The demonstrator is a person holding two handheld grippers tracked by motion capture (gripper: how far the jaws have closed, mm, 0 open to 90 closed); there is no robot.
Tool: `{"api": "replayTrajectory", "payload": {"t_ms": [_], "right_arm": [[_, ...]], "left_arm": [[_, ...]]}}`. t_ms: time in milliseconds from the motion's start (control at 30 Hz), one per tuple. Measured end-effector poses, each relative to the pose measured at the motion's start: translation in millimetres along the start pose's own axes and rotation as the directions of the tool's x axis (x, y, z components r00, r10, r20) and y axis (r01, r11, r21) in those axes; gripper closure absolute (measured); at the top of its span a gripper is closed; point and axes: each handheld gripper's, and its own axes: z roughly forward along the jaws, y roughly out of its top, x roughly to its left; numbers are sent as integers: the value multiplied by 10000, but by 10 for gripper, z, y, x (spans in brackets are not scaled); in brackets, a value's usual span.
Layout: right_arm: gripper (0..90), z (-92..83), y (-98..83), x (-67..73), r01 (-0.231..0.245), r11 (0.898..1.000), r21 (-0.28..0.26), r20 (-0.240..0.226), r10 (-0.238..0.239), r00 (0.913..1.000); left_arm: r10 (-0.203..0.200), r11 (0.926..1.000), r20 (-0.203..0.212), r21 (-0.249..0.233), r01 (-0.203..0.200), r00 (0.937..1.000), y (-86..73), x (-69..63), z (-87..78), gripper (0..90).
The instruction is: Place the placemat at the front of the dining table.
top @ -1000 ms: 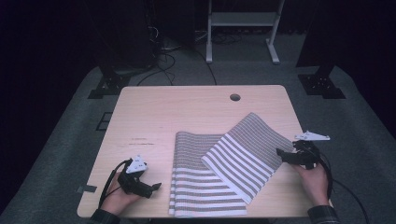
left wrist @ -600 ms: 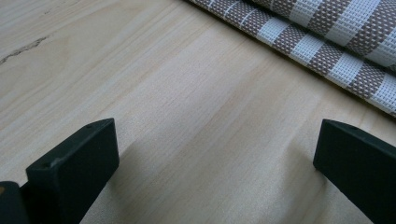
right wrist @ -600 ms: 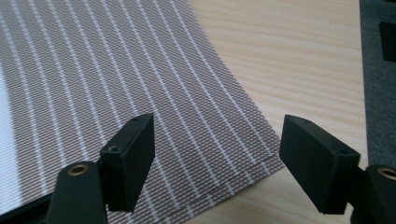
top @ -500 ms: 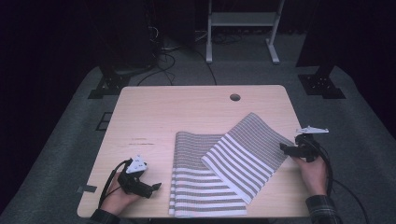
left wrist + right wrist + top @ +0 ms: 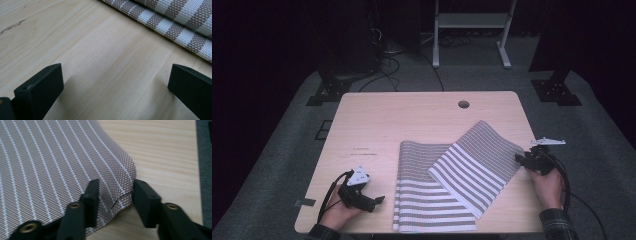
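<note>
- Nearest you, your left gripper [image 5: 379,199] rests low on the table [image 5: 412,120] at its front left, its jaws spread wide with nothing but bare wood between them; in the left gripper view the striped cloth [image 5: 175,22] crosses the upper right corner, apart from both jaws.
- Just right of that gripper lies the striped cloth [image 5: 452,185], flat on the front half of the table, its near edge close to the table's front edge.
- The cloth's right part is folded over and runs slantwise up toward the table's right edge.
- At that far right corner of the cloth sits your right gripper [image 5: 518,157], held in your right hand [image 5: 548,182].
- In the right gripper view its jaws have just been closing and stand narrow, with the cloth's lifted corner [image 5: 120,192] bunched between them; whether the pads already press on it, you cannot tell.
- Farther off, a round hole [image 5: 463,104] sits near the table's back edge.
</note>
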Motion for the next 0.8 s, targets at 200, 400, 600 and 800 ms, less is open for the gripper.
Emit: {"api": "replayTrajectory", "payload": {"t_ms": [200,400,600,800], "right_arm": [[838,5,41,21,63,9998,197,-576,-52,9983],[856,-30,113,21,241,9996,119,-424,-236,9988],[858,-71,276,30,580,9982,118,-236,-577,9981],[855,-26,472,85,1038,9946,91,-97,-1037,9946]], "left_arm": [[-18,10000,4,-3,18,10000,0,-1,0,0],[-16,10000,5,-6,16,10000,0,-1,1,0],[-14,10000,4,-3,14,10000,0,-1,0,0],[-21,10000,-2,-26,21,10000,-1,-2,2,0]]}}
